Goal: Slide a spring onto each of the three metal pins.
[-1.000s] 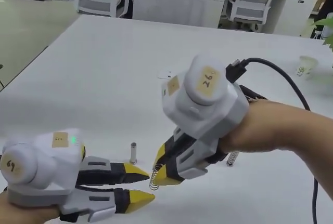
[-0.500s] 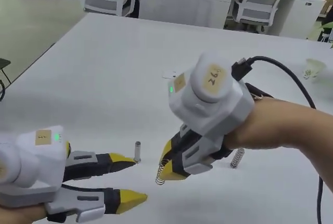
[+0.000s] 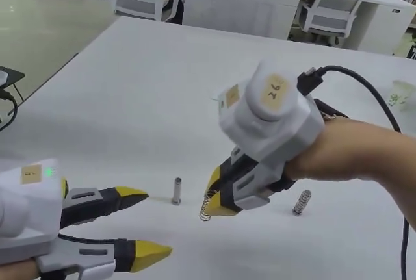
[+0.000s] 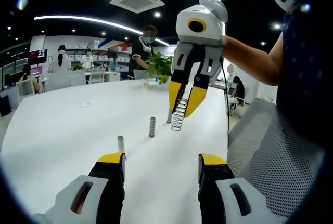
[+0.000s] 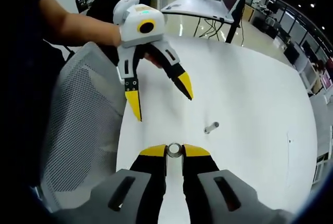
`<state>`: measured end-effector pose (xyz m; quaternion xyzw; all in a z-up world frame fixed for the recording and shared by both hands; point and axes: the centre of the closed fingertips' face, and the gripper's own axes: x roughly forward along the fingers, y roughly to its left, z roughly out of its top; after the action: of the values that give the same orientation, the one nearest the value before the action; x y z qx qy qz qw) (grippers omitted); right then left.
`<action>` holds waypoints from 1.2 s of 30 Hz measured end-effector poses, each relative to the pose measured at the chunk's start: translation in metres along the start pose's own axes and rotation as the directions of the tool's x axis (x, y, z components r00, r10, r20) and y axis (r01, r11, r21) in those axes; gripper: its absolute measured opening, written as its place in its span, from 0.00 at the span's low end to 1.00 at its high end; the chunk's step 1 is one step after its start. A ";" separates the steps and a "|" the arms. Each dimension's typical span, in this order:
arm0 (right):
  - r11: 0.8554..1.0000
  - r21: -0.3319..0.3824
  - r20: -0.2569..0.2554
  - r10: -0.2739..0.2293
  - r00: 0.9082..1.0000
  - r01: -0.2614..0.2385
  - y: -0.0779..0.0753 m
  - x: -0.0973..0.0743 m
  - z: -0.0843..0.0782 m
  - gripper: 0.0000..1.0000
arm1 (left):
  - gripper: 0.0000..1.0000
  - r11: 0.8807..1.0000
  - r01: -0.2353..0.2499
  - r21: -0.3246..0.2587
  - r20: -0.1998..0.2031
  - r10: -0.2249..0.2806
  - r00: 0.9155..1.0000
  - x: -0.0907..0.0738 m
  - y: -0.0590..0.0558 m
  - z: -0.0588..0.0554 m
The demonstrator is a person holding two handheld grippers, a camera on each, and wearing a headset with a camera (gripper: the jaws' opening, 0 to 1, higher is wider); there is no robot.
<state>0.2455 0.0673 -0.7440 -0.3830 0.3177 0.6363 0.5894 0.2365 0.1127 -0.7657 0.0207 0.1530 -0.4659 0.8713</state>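
1 spring (image 3: 207, 207) hangs pinched in the right gripper (image 3: 218, 203) near the bare pin (image 3: 177, 191). Tilted, it could snag the pin top or slip, while the left gripper (image 3: 151, 223) gapes wide.

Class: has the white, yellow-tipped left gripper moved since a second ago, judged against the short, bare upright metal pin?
Yes. The left gripper has drawn back toward the person, away from the metal pin.

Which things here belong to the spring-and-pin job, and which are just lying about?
Job in hand:
bare pin
spring, held by the right gripper
standing spring on the table
left gripper, jaws open

Lying about:
paper cup
office chairs
potted plant
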 end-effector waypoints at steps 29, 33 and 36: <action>0.996 -0.004 0.005 -0.084 0.996 0.084 -0.063 0.017 0.022 0.08 | 0.59 0.997 -0.070 -0.029 0.001 0.070 0.998 -0.017 0.010 -0.010; 0.996 0.002 0.017 -0.093 0.995 0.093 -0.071 0.023 0.026 0.08 | 0.59 0.997 -0.072 -0.027 -0.001 0.072 0.997 -0.018 0.010 -0.011; 0.995 0.009 0.017 -0.095 0.995 0.095 -0.076 0.030 0.027 0.08 | 0.59 0.997 -0.073 -0.026 -0.003 0.073 0.997 -0.019 0.009 -0.012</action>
<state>0.3176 0.1135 -0.7526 -0.3898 0.2964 0.6096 0.6234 0.2315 0.1351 -0.7729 0.0154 0.1593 -0.4317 0.8877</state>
